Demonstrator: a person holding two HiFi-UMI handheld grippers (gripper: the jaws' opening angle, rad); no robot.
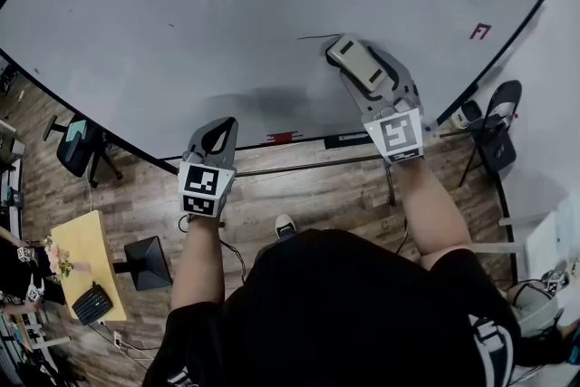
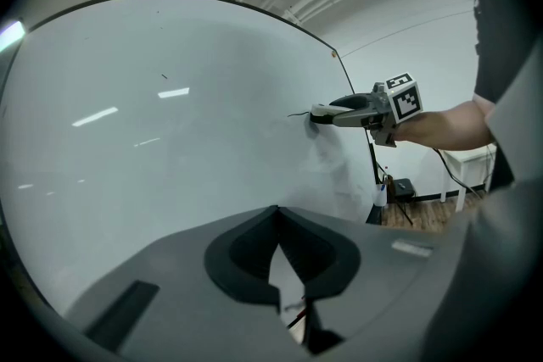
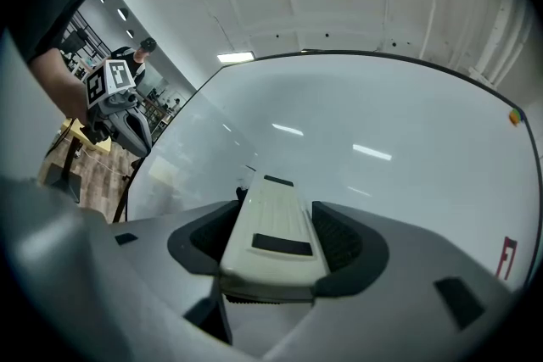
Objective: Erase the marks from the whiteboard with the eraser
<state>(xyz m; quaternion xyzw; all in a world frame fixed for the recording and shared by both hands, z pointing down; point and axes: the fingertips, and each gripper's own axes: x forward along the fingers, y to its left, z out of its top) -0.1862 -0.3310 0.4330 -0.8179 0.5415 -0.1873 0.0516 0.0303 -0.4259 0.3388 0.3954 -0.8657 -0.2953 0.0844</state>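
bright, even ceiling light | glare streaks on whiteboard (image 3: 356, 148) | fisheye-bent, dark edges

Cream plastic block eraser (image 3: 273, 233) sits between the right gripper (image 1: 361, 66) jaws, against the big white whiteboard (image 1: 181, 32) ahead. Thin black line (image 1: 317, 37) just left of it, small red mark (image 1: 480, 32) far right, left gripper (image 1: 214, 136) way left.

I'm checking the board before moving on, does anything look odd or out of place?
Nothing is damaged or askew. The right gripper holds the eraser against the whiteboard, beside a thin black line not yet erased. A faint grey smear lies lower left of it, and a red mark sits far right.
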